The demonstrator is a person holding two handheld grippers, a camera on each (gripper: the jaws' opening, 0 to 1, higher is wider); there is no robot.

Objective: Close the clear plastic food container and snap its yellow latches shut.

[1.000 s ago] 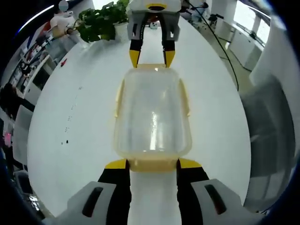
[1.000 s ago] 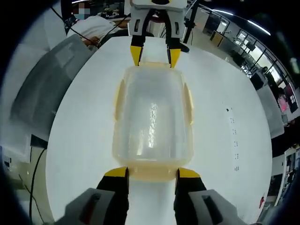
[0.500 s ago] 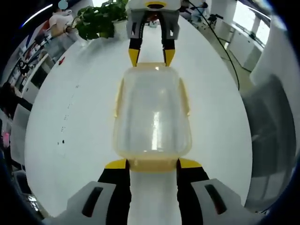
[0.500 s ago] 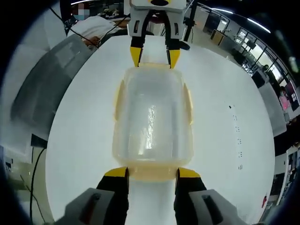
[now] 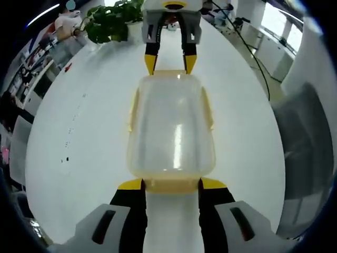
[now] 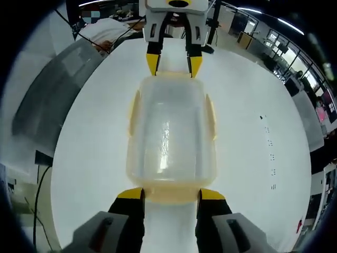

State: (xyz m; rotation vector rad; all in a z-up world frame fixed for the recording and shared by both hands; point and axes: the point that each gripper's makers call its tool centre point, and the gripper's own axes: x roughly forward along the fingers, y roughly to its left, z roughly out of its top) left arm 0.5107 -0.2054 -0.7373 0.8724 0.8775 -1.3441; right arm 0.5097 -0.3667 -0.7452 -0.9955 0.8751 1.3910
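On the white table (image 5: pixel 79 158), mid-scene, sits the clear container (image 5: pixel 172 134), lid on. Left gripper (image 5: pixel 171 184) and right gripper (image 6: pixel 164 194) face each other at its short ends, jaws apart, tips touching end latches; actual grip can't tell. Looks light, stiffish, slippery; press at yellow latches (image 6: pixel 210 117). Far plant (image 5: pixel 110 23) is no obstruction.

White round table (image 5: pixel 79 137), potted plant (image 5: pixel 108 23), windows (image 5: pixel 279 21)

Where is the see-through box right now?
The clear container lies on the white table, mid-picture in both views, with one gripper's jaws at each short end.
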